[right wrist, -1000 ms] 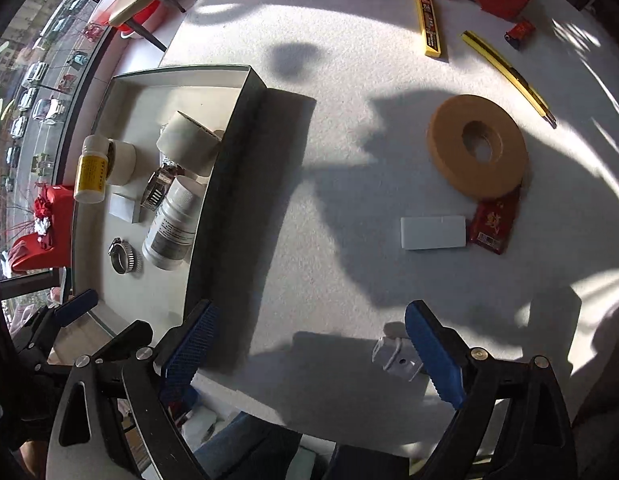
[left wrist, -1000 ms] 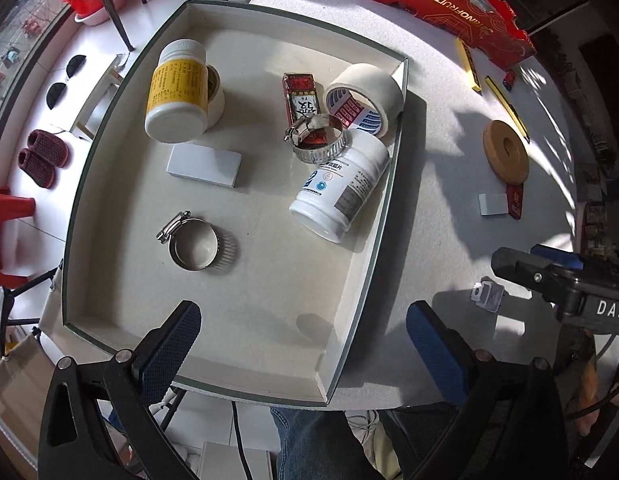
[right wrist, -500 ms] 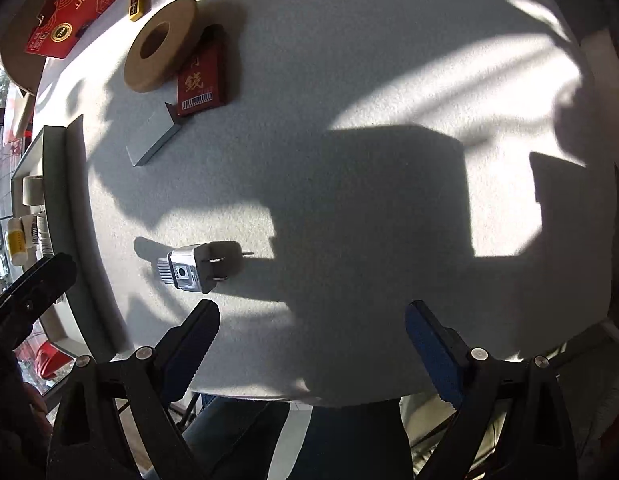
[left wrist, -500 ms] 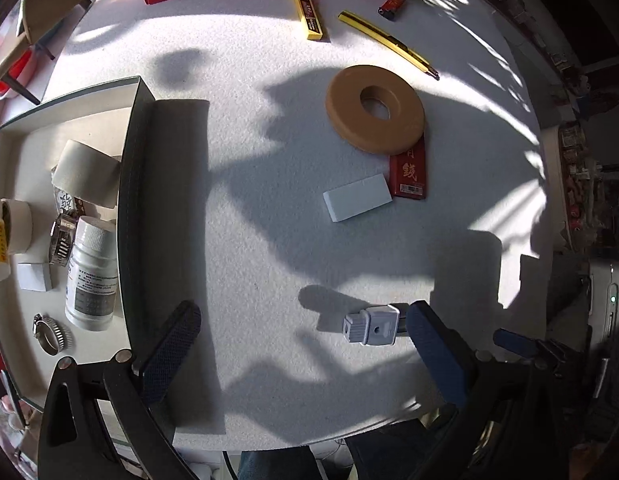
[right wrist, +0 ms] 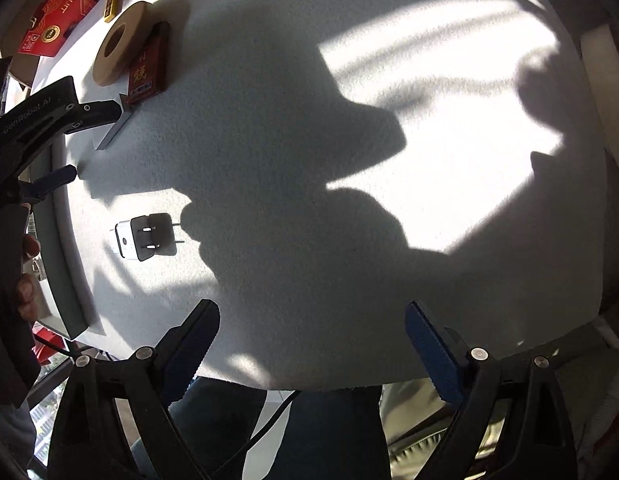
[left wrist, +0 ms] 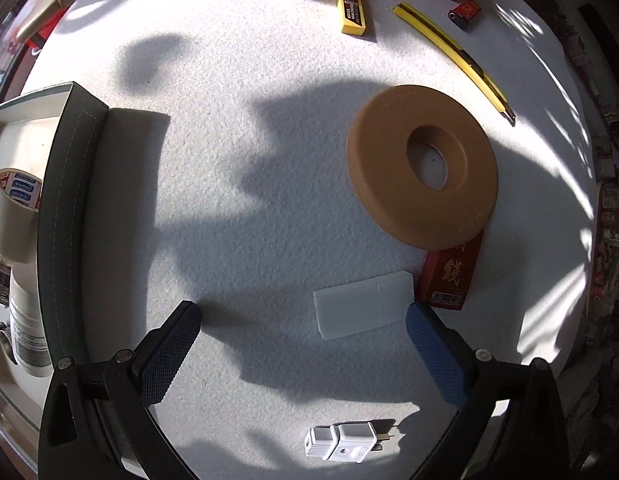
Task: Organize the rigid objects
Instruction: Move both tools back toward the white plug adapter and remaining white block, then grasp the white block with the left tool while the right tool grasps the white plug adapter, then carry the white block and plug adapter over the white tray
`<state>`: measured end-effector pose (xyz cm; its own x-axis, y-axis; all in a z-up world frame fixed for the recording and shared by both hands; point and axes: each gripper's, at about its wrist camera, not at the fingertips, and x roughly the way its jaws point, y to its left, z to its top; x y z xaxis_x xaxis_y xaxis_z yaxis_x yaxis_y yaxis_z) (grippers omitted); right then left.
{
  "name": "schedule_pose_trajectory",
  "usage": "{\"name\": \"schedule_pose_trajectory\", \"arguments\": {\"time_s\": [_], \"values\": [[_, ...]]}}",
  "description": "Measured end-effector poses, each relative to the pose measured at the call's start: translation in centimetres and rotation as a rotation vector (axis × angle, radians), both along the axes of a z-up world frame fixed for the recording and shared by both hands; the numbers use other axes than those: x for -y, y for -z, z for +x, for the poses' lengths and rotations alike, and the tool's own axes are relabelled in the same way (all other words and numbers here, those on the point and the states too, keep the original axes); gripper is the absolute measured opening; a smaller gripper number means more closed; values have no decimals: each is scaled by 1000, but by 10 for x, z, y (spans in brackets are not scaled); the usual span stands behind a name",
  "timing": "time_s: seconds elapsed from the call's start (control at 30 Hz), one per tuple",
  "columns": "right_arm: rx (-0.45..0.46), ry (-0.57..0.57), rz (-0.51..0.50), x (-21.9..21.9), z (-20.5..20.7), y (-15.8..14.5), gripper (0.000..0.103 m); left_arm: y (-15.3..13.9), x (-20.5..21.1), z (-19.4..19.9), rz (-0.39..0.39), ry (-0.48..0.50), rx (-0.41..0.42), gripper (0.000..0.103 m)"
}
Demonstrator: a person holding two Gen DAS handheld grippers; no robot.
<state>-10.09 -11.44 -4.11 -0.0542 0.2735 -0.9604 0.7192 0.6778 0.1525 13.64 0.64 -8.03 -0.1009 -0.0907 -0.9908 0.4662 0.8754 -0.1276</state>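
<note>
Left gripper (left wrist: 303, 334): fingers held wide apart, nothing gripped; white rectangular block (left wrist: 363, 305) is framed between them, touching the right fingertip (left wrist: 419, 320); white plug adapter (left wrist: 343, 442) nearer.

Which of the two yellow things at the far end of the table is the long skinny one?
The yellow utility knife, lying slanted on the right. The other, a yellow blade box, is shorter, wider and covered in print.
</note>
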Motion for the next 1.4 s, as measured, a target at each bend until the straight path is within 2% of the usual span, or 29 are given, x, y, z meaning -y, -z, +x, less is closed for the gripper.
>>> {"name": "schedule_pose_trajectory", "arguments": {"time_s": [0.1,0.2,0.3,0.37,0.47,0.63,0.8,0.87,0.97,1.0,1.03,1.07,1.1,1.13,1.23,1.3,1.37,1.4], "values": [[4,-8,8,-2,11,3,95,1,7,-2,19,25,9,103],[20,-29,4,-22,12,14,95,2,15,-5,31,50,23,103],[42,-64,0,-33,22,13,95,2,11,-4,42,50,46,103],[60,-94,-5,-43,31,11,95,5,2,-1,101,48,74,103],[90,-135,-2,-59,47,11,95,3,-8,7,88,25,93,103],[132,-167,15,-91,83,23,95,1,-7,7,87,44,95,103],[132,-199,-23,-117,110,39,95,1,-5,9,94,44,82,103],[143,-212,-70,-125,114,39,97,1,-6,11,101,59,71,103],[150,-293,-132,-146,122,38,97,5,1,18,121,58,36,103],[138,-332,-157,-153,123,38,95,5,1,18,125,54,30,103],[132,-370,-194,-161,124,36,84,4,2,19,127,51,28,103],[132,-402,-227,-167,123,33,68,4,2,19,126,48,30,103],[142,-419,-237,-170,122,30,60,3,2,18,123,49,35,103],[139,-422,-211,-169,121,31,59,2,2,16,117,48,43,102],[145,-406,-180,-161,115,29,59,-6,7,8,99,84,73,90],[158,-371,-169,-150,108,23,59,-14,14,1,80,140,98,69],[162,-344,-170,-136,99,17,59,-19,20,-6,63,189,112,54],[162,-328,-165,-130,95,15,59,-18,19,-8,58,196,99,54]]}}
